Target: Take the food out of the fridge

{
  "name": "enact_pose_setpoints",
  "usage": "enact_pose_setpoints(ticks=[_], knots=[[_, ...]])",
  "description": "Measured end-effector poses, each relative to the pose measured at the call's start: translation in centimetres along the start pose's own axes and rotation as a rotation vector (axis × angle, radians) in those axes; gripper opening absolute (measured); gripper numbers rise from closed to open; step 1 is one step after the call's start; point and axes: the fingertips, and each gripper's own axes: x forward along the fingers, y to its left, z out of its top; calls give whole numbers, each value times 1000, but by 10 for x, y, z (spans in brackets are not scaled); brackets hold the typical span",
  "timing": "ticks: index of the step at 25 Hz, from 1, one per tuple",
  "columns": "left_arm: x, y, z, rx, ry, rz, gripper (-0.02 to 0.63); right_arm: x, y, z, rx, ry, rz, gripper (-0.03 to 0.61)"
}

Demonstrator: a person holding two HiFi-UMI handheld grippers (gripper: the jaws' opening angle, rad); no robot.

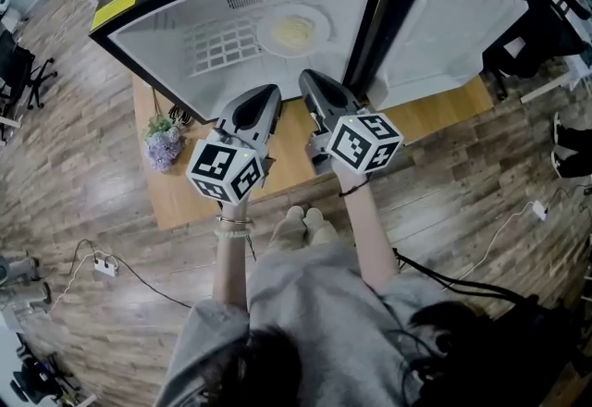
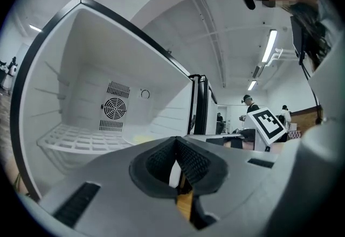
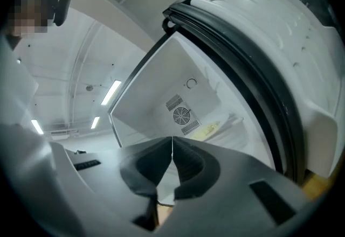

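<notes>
Head view is showing the fridge [image 1: 166,26] standing open with both grippers hovering just in front of it. The food [image 1: 294,30] is sitting as a pale yellow heap on a white plate [image 1: 265,33], which is resting toward the right edge of the wire shelf [image 1: 217,49] inside. The left gripper [image 1: 268,92] and right gripper [image 1: 311,79] are pointing level at the opening, side by side and well short of the plate. In each gripper view the jaws are pressing together with nothing between them, so neither is carrying anything.

The food is looking soft and loose, likely to squash or slide if pinched directly; exactly what it is cannot be told. The plate is probably the better thing to hold: stiff, fairly light, but smooth and liable to slip or chip. A likely hold is the near rim, one jaw above and one below, with the other gripper steadying the opposite rim. The jaws will need to open first, and the plate is best kept level so nothing is tipping off over the shelf's front edge.
</notes>
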Motion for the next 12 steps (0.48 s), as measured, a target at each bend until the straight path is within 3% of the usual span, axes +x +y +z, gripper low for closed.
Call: enact_pose_setpoints(ticks=[6,8,12], knots=[[10,11,-4,-11,8,-18,8,9,-24,-6,93,-20,-96,12],[13,14,-6,-13,12,-25,8,11,-30,-8,146,-28,-109,83],[19,21,-7,-18,14,-34,8,16,-39,-8,211,-38,-125,104]])
